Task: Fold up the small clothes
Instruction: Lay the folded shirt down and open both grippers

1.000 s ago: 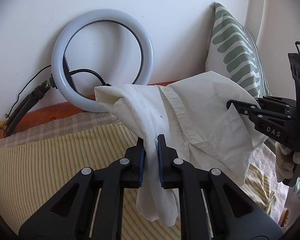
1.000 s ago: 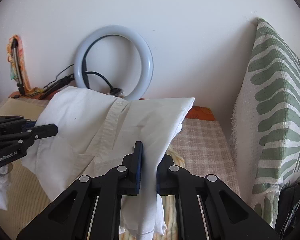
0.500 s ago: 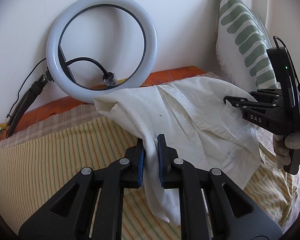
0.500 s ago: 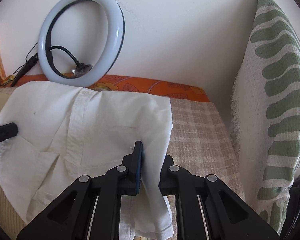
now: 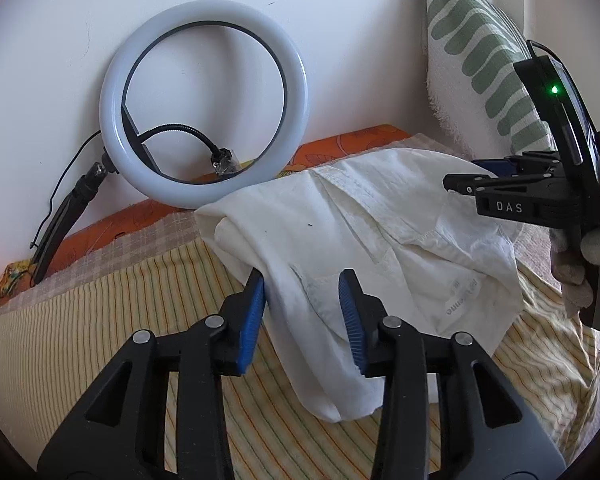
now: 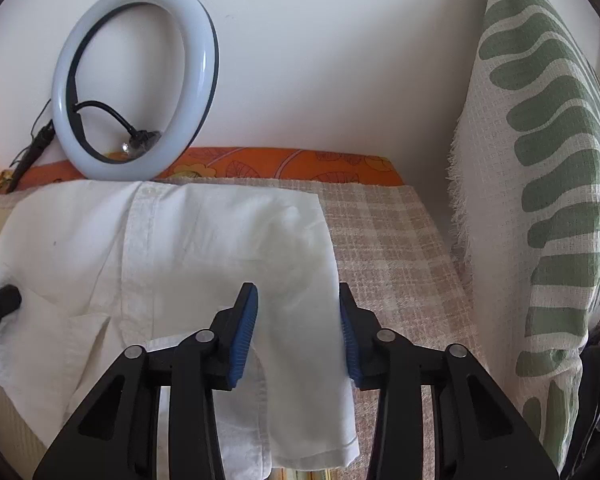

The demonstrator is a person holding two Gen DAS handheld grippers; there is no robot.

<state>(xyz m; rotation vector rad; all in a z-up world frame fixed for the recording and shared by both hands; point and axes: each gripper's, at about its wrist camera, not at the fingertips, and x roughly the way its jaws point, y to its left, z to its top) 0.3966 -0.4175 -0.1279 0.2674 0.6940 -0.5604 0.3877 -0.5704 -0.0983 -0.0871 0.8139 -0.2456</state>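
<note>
- The white shirt (image 5: 384,240) lies bunched on the bed (image 5: 80,320), on its striped yellow cover, near the wall; in the left view it sits from centre out towards 3 o'clock, with a loose fold drooping towards 6 o'clock.
- The left gripper (image 5: 302,312) has its fingers spread apart, straddling that drooping fold and grasping nothing; the right gripper (image 6: 298,332) is likewise released, its fingers (image 6: 246,332) standing either side of the shirt's right edge.
- The step in hand looks like the setting-down between folds; the cloth is laid but crumpled, so the fold seems far from finished.
- The next move probably calls for a fresh pinch on a clean edge or corner, then pulling the layers flat before doubling them over; picking up one layer only will be the tricky part.
- A ring lamp (image 5: 202,104) leans on the wall at 11 o'clock; a green-patterned cushion (image 6: 540,200) stands at 3 o'clock in the right view.
- Hard to make out: sleeves and collar are lost in the bunching; the shirt's near hem is hidden behind both grippers; printed lettering on the cloth is too small to read.
</note>
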